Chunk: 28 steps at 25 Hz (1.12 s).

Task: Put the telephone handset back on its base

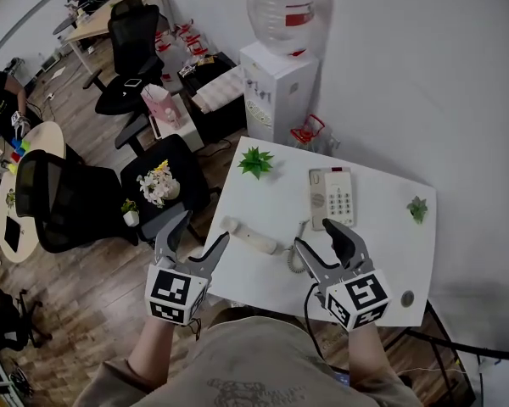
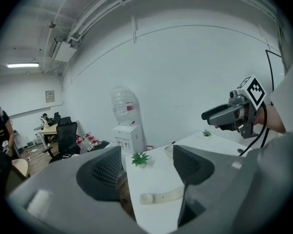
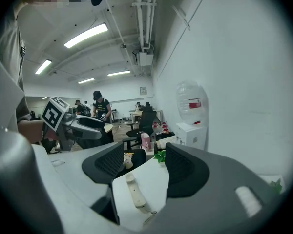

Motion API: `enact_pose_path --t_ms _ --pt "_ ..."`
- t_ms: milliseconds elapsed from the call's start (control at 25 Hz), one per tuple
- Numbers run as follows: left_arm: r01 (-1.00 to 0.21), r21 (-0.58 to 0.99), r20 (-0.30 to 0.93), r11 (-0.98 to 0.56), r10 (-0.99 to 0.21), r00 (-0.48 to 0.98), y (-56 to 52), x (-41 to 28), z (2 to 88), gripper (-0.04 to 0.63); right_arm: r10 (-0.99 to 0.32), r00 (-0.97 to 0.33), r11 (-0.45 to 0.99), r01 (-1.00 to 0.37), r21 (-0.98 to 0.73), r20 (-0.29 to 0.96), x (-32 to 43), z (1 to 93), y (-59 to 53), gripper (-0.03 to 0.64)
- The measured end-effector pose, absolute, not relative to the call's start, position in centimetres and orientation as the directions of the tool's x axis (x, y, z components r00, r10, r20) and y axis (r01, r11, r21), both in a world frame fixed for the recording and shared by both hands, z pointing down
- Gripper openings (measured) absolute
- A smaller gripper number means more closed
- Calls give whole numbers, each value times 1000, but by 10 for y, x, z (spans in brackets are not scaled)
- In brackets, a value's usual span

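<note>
Lying off its cradle: telephone handset (image 1: 249, 236) is resting flat on the white table (image 1: 382, 227), at 8 o'clock of the telephone base (image 1: 332, 197) and apart from it, its long axis running from 10 to 4 o'clock.
Base: is sitting near the table's middle, keypad facing up.
Cord: coiled cord (image 1: 295, 257) is trailing by the near edge, at 7 o'clock of the base.
Left side: left hand-held gripper (image 1: 204, 226) is hovering at 9 o'clock of the handset, over the table's left edge, jaws standing apart and clamping nothing.
Right side: right hand-held gripper (image 1: 312, 233) is hovering at 6 o'clock of the base, jaws standing apart and clamping nothing.
Plants: green plant (image 1: 255, 161) is standing at 10 o'clock of the base; smaller plant (image 1: 417, 209) at 3 o'clock.
Background: water dispenser (image 1: 276, 83) is standing beyond the table at 12 o'clock.
</note>
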<state>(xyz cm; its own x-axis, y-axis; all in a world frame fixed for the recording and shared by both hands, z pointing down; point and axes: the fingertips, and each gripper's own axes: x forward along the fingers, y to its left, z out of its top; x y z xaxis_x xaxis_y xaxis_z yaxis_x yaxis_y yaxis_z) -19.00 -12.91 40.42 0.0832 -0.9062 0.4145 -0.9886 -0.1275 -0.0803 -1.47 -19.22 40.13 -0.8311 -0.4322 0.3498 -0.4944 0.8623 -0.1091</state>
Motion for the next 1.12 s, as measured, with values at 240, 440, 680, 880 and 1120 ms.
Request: enact_pose_path --t_ms 240,440,680,880,1120 --pt "-992 -57 463 -108 -884 70 -116 -206 427 321 -302 -824 915 -391 -96 478 -55 451 -176 314" --pt "-995 -40 506 -89 -861 57 -106 -220 456 321 -224 -768 939 -336 -80 599 -78 514 -169 331" --pt "-998 -12 575 -55 -817 38 -86 -236 492 321 -120 -690 958 -269 -99 714 -98 587 -155 352" --pt "-1000 3 626 -30 -779 25 -70 -249 521 321 -47 -604 973 -207 -100 795 -114 639 -151 365" --pt "-999 37 665 5 -747 21 -55 -259 546 321 -33 -491 984 -166 -56 871 -118 692 -154 365"
